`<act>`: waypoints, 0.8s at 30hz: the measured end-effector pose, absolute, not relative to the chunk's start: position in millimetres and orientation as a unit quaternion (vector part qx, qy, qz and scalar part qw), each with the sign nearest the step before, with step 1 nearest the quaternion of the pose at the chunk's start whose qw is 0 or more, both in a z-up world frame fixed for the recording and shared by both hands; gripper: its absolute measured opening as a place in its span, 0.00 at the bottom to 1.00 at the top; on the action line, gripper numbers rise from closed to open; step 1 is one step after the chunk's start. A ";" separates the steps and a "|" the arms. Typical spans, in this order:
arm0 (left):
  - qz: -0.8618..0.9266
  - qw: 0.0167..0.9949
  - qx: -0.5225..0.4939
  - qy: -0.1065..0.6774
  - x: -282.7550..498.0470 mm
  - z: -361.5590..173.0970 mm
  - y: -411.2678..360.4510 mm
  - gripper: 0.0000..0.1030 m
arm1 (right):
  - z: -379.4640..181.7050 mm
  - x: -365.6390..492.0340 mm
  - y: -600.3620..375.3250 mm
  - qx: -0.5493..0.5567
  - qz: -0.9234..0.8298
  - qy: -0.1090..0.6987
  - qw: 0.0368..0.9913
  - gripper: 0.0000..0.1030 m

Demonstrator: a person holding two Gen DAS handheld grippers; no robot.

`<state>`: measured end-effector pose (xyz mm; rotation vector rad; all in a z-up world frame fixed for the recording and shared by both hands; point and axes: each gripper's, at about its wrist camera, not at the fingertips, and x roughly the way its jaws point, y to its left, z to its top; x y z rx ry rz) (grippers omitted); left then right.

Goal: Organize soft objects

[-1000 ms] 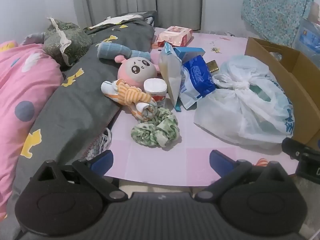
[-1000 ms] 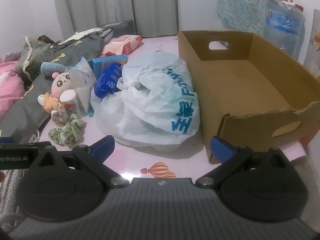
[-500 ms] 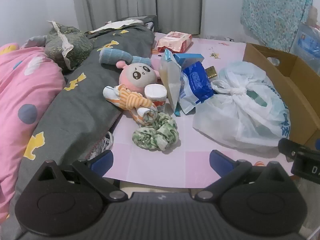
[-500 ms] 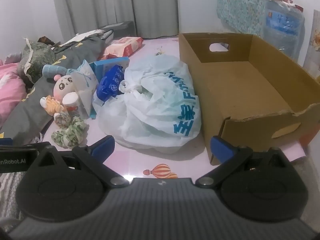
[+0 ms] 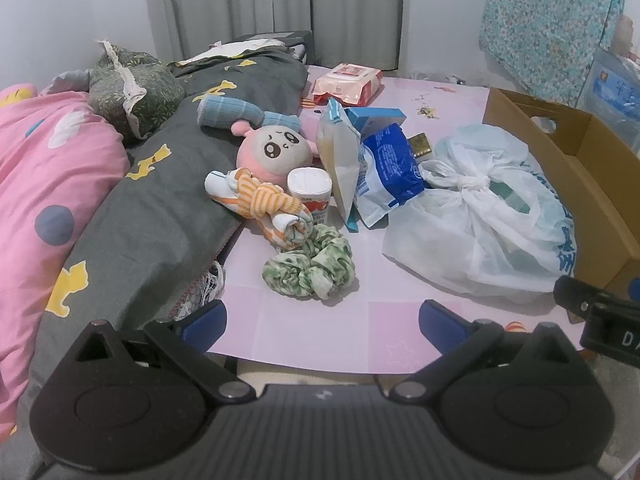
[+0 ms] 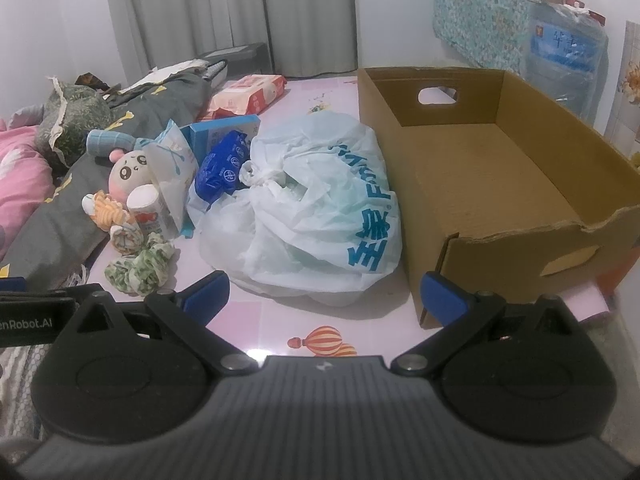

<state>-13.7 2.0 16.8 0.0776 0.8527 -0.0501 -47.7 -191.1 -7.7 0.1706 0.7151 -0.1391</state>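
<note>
Green scrunchie [image 5: 310,266] lies on the pink desk [image 5: 320,328], touching the rolled striped cloth [image 5: 262,204] just behind it. The plush doll [image 5: 274,152] leans on the grey quilt [image 5: 152,216], with a small white cup [image 5: 310,190] in front of it. To the right, a knotted white bag [image 6: 308,208] sits just beside the cardboard box [image 6: 500,176], with blue packets [image 6: 222,164] on its far left side. Left tongs [image 5: 322,320] are spread wide, holding nothing, hovering at the desk's near edge short of the scrunchie. Right tongs [image 6: 324,294] are wide too, gripping nothing, pointing at the bag and the box corner.
</note>
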 end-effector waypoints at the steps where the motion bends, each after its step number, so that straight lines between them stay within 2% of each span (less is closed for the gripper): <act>1: -0.024 0.910 0.038 0.413 -13.8 16.9 1.9 1.00 | -7.5 -47.6 -191.0 0.083 -0.068 0.349 0.931 0.99; 24: -0.030 0.904 0.033 0.425 -8.7 10.1 2.5 1.00 | -10.8 -42.5 -191.8 0.084 -0.072 0.360 0.926 0.99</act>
